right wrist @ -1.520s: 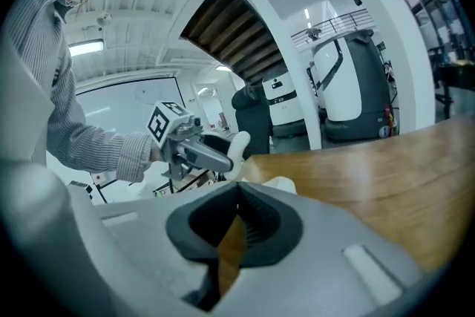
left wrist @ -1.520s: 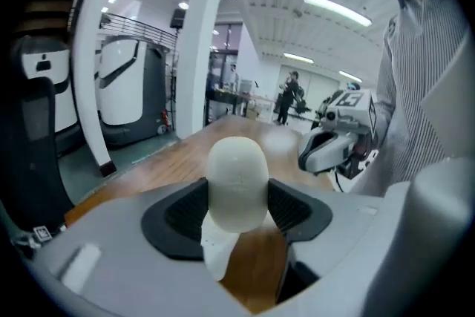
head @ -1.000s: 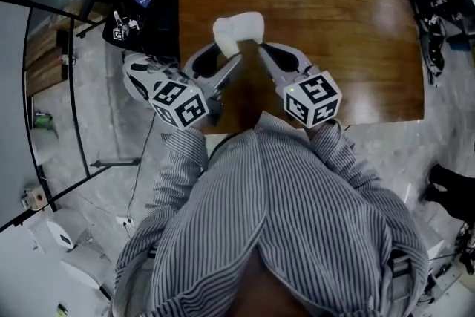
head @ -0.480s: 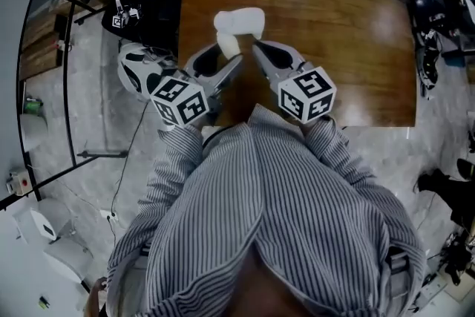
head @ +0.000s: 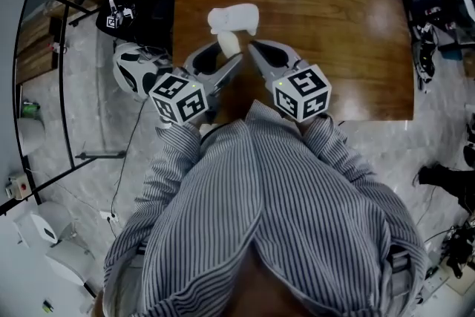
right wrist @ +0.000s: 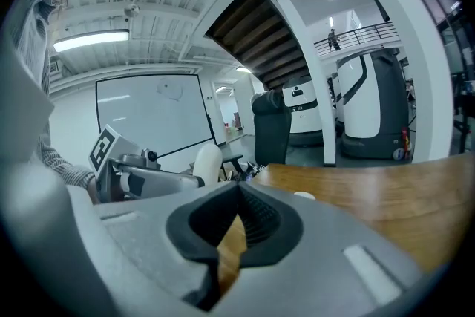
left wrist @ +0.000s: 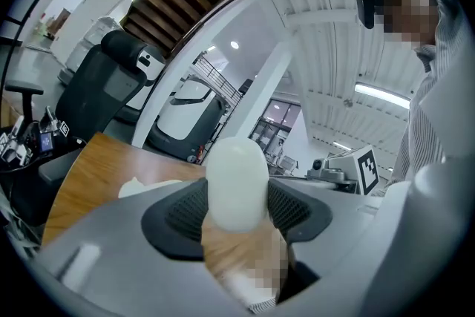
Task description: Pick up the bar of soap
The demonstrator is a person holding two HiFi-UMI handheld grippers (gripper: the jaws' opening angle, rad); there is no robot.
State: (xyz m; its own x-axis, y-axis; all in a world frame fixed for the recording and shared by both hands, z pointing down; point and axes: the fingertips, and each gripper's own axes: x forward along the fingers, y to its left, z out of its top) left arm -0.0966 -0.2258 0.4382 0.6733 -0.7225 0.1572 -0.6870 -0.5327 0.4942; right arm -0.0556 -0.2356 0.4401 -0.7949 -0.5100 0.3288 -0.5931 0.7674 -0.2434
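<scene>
Overall, little is changing across the last second. The wooden table is filling the upper half of the head view, and the person's striped shirt is covering the lower half, just as before; only the camera is drifting a touch.

Both tools are staying over the near edge of the table. The left gripper is keeping the same wide spread of its jaws, with the dark pads pressing on either side of the bar of soap, which is standing upright between them and poking out past the tips. The right gripper is sitting just beside it with its jaws closed together, gripping nothing; only wood is showing through the small gap below the pads.

A crumpled white lump is lying on the table just beyond the soap, and the soap seems to be sitting slightly clearer of it than a second ago, though the shift is small.

Judging from this, the grip is holding steady and the pick-up is looking essentially done, with the bar off the table in the left tool.
</scene>
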